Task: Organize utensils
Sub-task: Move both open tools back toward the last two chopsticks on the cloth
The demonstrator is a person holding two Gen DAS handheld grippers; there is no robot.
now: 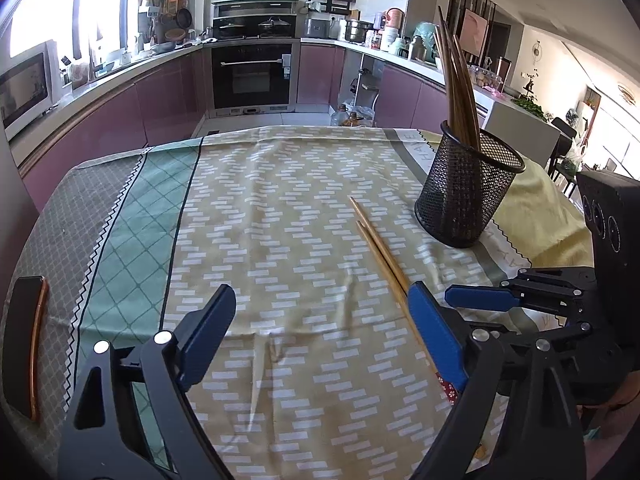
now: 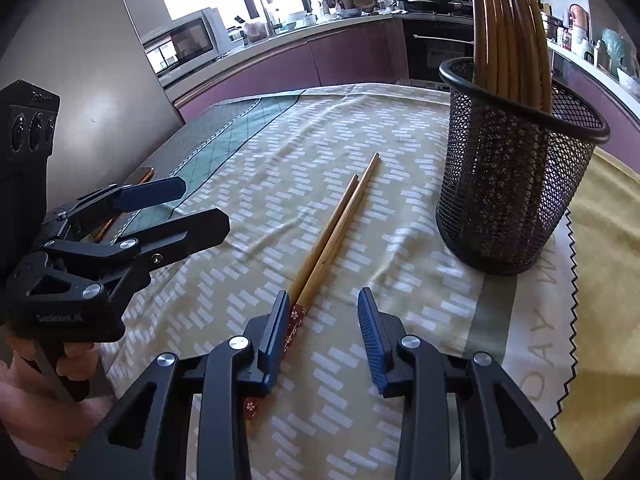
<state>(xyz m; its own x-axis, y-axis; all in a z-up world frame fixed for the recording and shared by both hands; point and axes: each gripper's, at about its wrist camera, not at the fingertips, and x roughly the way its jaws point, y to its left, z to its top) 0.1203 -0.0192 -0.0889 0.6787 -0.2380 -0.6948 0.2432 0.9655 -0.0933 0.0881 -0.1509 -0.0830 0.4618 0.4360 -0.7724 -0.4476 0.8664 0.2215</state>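
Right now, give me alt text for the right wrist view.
An open right hand-held gripper hovers over two wooden chopsticks with red floral ends lying on a yellow patterned tablecloth. A black mesh cup holding more chopsticks stands right; the left hand-held gripper waits left.

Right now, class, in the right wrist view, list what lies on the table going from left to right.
Left gripper → loose pair of chopsticks → black mesh holder with chopsticks standing in it.

Two loose chopsticks [image 2: 334, 236] lie on the tablecloth [image 2: 400, 280] before the open right tongs [image 2: 323, 336], near the mesh holder [image 2: 516, 168].
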